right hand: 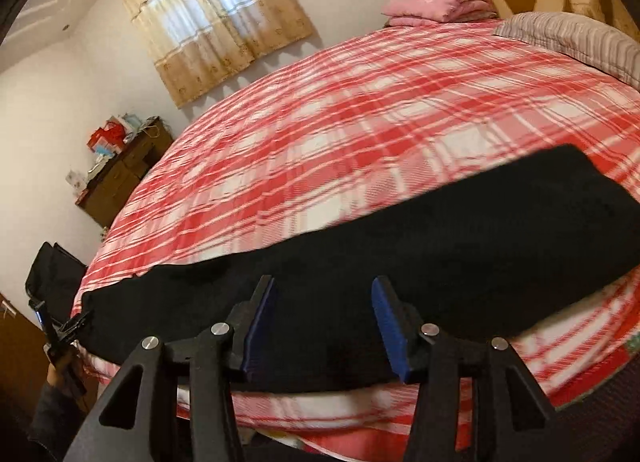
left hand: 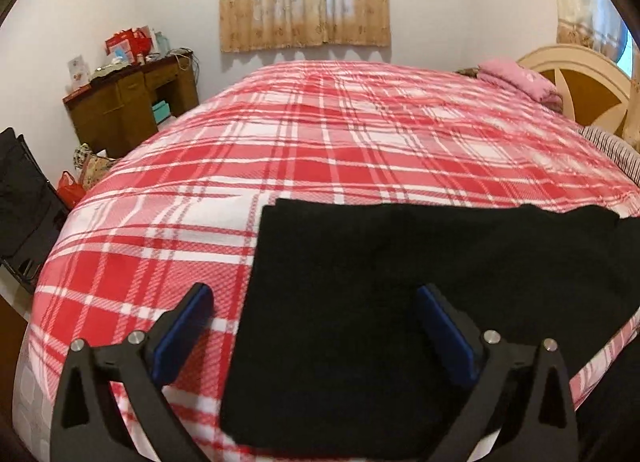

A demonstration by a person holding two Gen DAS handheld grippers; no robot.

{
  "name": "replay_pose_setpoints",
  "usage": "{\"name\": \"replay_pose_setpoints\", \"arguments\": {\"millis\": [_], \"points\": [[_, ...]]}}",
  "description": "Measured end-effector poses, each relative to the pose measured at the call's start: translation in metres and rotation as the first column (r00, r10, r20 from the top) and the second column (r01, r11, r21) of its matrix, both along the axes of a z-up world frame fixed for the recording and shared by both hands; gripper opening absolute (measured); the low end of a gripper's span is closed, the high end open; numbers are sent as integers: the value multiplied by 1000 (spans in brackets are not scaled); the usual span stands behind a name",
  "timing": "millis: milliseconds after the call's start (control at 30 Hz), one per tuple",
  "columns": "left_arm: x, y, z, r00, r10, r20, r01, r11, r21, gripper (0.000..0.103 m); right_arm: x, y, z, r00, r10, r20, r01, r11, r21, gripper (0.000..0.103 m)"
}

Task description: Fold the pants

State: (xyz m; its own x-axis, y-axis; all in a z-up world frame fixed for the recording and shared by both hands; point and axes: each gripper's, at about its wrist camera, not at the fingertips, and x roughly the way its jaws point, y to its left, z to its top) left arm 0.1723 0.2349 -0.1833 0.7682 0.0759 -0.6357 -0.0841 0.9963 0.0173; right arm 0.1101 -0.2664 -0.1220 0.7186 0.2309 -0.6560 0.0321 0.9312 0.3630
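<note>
Left tool (left hand: pixel 314 302): jaws spread wide, nothing between the pads, no contact visible. The black pants (left hand: pixel 400 302) lie flat on the bed (left hand: pixel 320 133), directly ahead of and beneath this tool, their left edge falling between its two fingers.

Right tool (right hand: pixel 322 294): jaws roughly half open, pads clear of the fabric, nothing gripped. The pants stretch as a long dark band across the near edge of the bed, just ahead of and under this tool, extending to both sides of it.
</note>
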Motion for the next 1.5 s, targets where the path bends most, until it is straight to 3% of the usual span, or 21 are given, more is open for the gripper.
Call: {"name": "replay_pose_setpoints", "arguments": {"millis": [200,300,400,500,567,633,700,767,967,1167,1367,1500], "points": [[-7,-25,24,996,-29,90,27,999,27,103,52,97,-1,968,250,17,-249,967,-56,52],[-8,-44,28,992,-85,97,84,996,19,103,80,149,-8,921,388,16,-388,922,-12,52],[-1,-63,17,990,-127,56,123,990,73,103,100,199,-18,872,489,-1,-489,872,-11,52],[3,-61,5,994,-111,22,108,988,111,103,110,241,-32,819,573,-38,-574,819,-25,52],[6,-52,-3,996,-82,-24,84,992,93,103,119,250,-47,830,550,-91,-556,827,-76,52],[1,-46,-6,996,-88,-5,88,990,107,103,131,244,-59,867,479,-134,-494,862,-117,52],[-1,-44,-7,995,-98,0,98,988,116,103,135,231,-58,864,486,-128,-492,870,-20,52],[-4,-41,-8,994,-105,23,102,990,101,103,136,229,-51,864,486,-131,-489,872,7,52],[-12,-38,-8,992,-112,59,106,990,90,103,154,264,-29,814,574,-87,-565,818,110,52],[-15,-39,-12,989,-132,67,123,985,121,103,206,304,-52,813,558,-167,-505,818,275,51],[-15,-39,-14,988,-130,82,119,985,123,103,223,333,-72,788,563,-248,-486,817,310,32],[-19,-39,-17,985,-138,108,123,983,135,103,228,336,-81,779,569,-265,-467,808,359,7]]}}
